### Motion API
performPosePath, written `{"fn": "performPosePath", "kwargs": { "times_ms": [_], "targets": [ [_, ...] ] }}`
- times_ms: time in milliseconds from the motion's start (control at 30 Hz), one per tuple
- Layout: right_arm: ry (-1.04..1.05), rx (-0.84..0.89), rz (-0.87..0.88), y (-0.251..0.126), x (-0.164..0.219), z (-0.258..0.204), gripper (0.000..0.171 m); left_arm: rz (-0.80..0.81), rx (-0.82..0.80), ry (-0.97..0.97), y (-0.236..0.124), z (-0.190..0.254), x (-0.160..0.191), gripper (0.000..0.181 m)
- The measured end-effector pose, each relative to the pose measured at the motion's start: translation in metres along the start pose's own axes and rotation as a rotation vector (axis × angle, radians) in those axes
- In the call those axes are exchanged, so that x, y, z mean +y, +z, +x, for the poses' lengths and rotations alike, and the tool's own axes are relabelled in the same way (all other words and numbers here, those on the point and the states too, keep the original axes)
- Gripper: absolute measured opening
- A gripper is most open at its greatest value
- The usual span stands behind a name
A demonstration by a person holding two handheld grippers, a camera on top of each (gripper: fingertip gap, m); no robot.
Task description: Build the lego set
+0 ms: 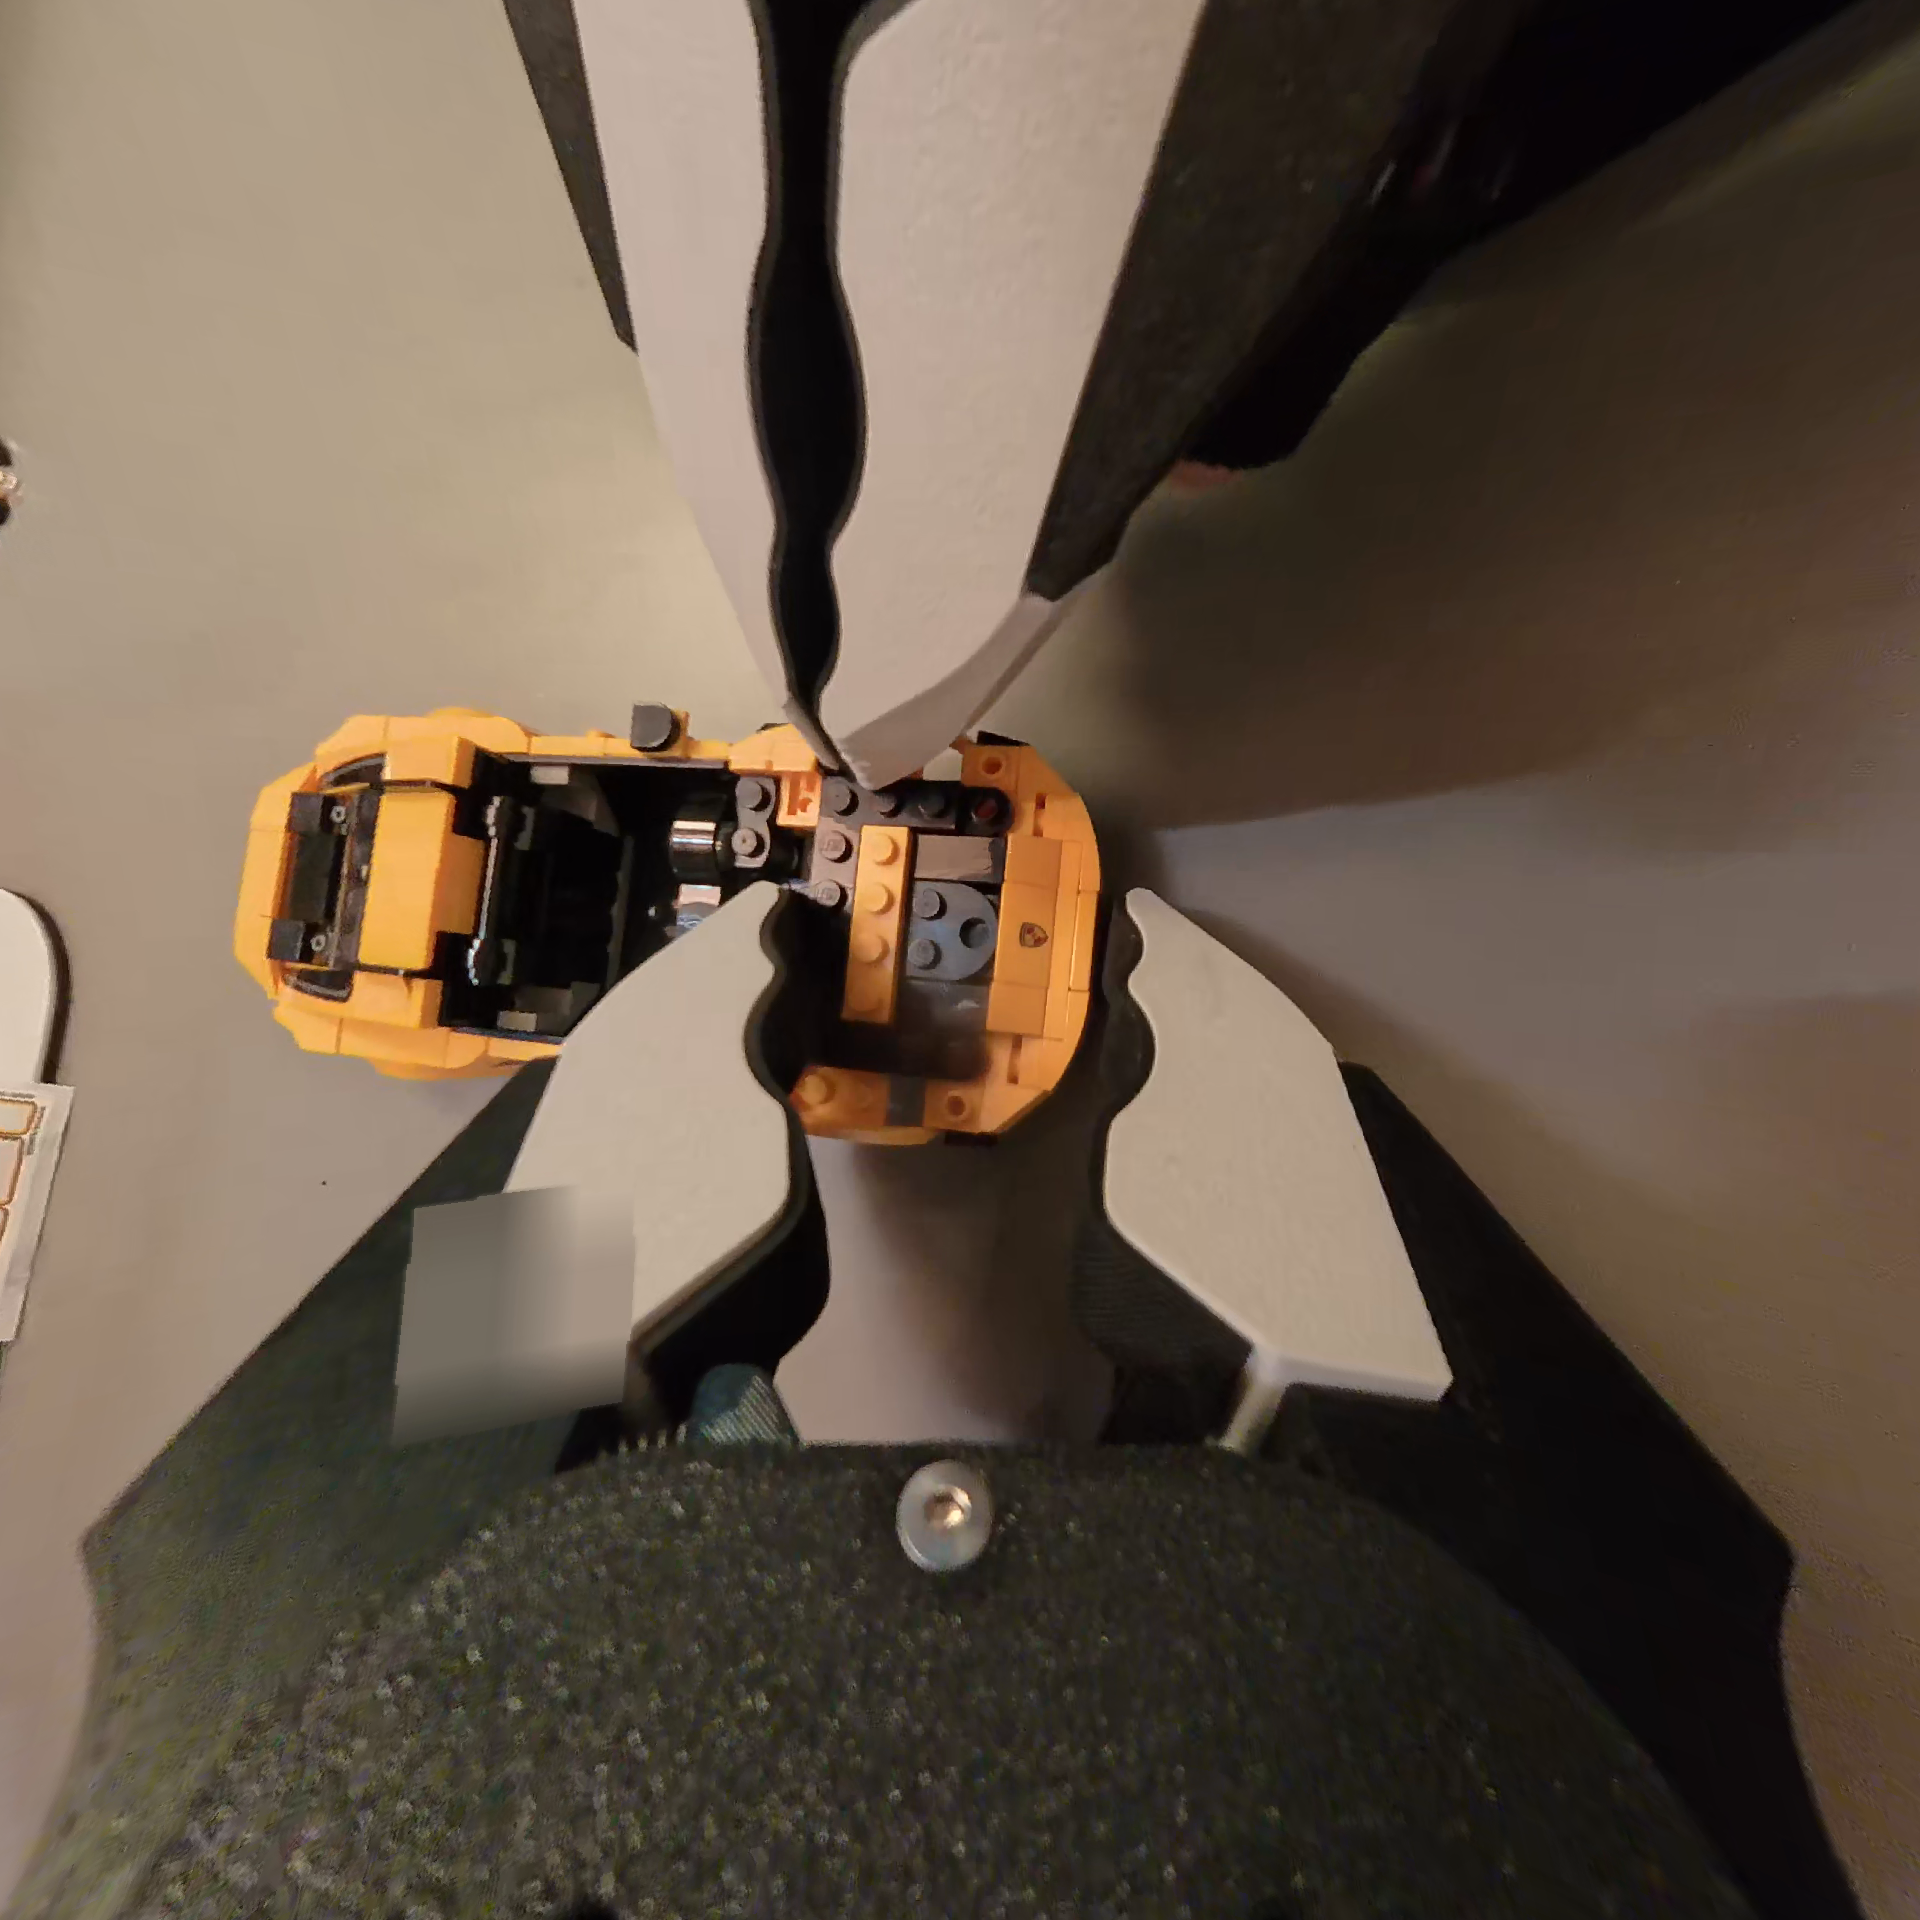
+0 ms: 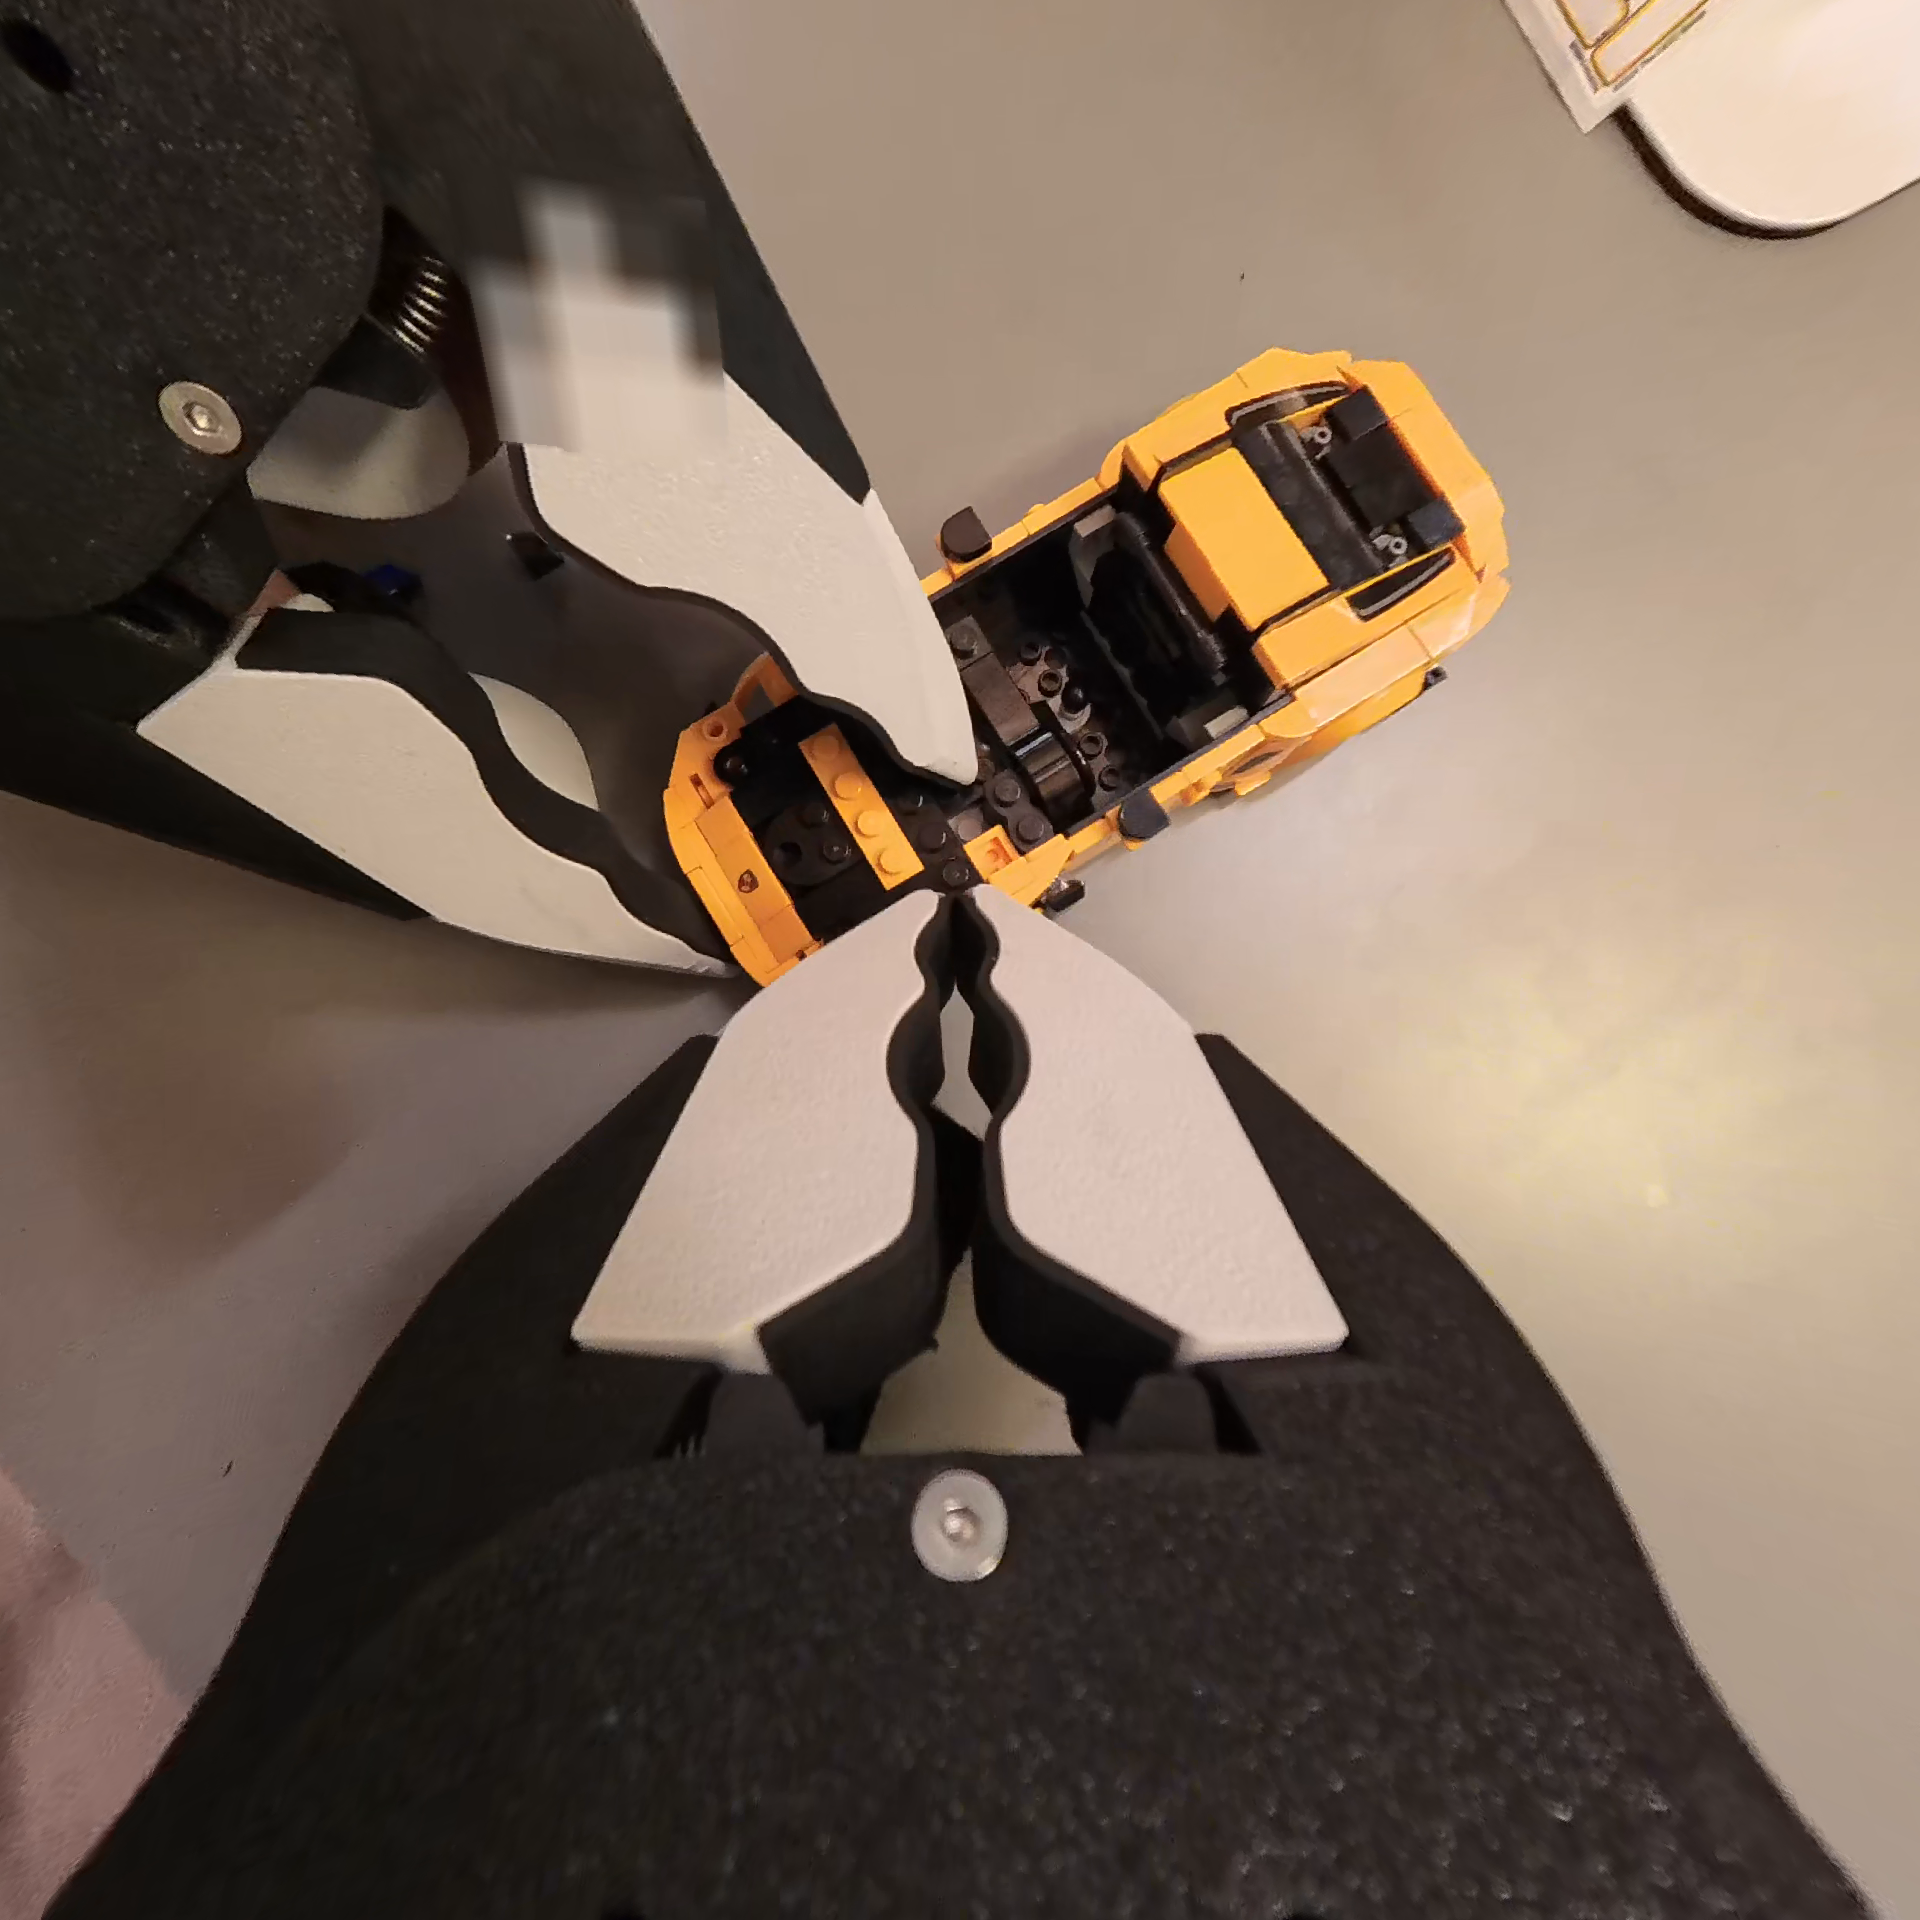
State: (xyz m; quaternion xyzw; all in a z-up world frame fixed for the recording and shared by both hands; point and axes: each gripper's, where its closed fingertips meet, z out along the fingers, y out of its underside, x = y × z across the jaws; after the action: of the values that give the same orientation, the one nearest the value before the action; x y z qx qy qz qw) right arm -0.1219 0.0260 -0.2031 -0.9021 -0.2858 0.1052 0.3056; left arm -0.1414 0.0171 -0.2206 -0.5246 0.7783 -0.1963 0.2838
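Observation:
A yellow and black lego car (image 1: 416,883) lies on the grey table, its roof off and its black interior showing. My left gripper (image 1: 951,899) is closed around the car's front end: one finger sits in the cockpit and the other against the nose. My right gripper (image 2: 951,904) is shut, its tips touching the black studded plate at the side edge behind the hood. It comes in from the top of the left wrist view (image 1: 836,764). I cannot tell whether a small piece is between its tips. The car also shows in the right wrist view (image 2: 1226,520).
A white rounded tray (image 2: 1766,135) and a printed sheet (image 2: 1621,52) lie beyond the car's rear; both show at the left edge of the left wrist view, the tray (image 1: 21,987) above the sheet (image 1: 26,1195). Bare grey table (image 2: 1455,1039) lies to the right. My two grippers' fingertips are within a few centimetres of each other.

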Motion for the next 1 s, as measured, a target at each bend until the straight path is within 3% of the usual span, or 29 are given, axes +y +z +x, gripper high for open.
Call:
{"fn": "performPosePath", "kwargs": {
  "times_ms": [300, 433, 533, 733, 933, 1000],
  "targets": [
    [0.101, -0.06, 0.03, 0.001, -0.003, 0.001, 0.0, 0.007, -0.002, -0.013, 0.0, -0.003, 0.001, 0.055],
    [0.226, -0.102, 0.275, -0.029, -0.022, 0.008, 0.0, 0.032, 0.002, -0.03, 0.0, 0.0, -0.001, 0.06],
    [0.212, -0.024, 0.298, -0.044, -0.008, 0.019, 0.0, 0.044, 0.017, -0.059, -0.001, -0.001, -0.002, 0.064],
    [0.17, -0.036, 0.327, -0.055, 0.015, 0.006, 0.0, 0.07, -0.002, -0.072, -0.022, -0.001, 0.0, 0.066],
    [-0.068, -0.062, 0.303, -0.048, 0.015, -0.034, 0.0, -0.001, -0.002, -0.237, -0.068, 0.017, 0.03, 0.045],
    [-0.125, -0.086, 0.288, -0.043, 0.013, -0.044, 0.011, -0.07, 0.008, -0.284, -0.07, 0.032, 0.045, 0.036]
  ]
}}
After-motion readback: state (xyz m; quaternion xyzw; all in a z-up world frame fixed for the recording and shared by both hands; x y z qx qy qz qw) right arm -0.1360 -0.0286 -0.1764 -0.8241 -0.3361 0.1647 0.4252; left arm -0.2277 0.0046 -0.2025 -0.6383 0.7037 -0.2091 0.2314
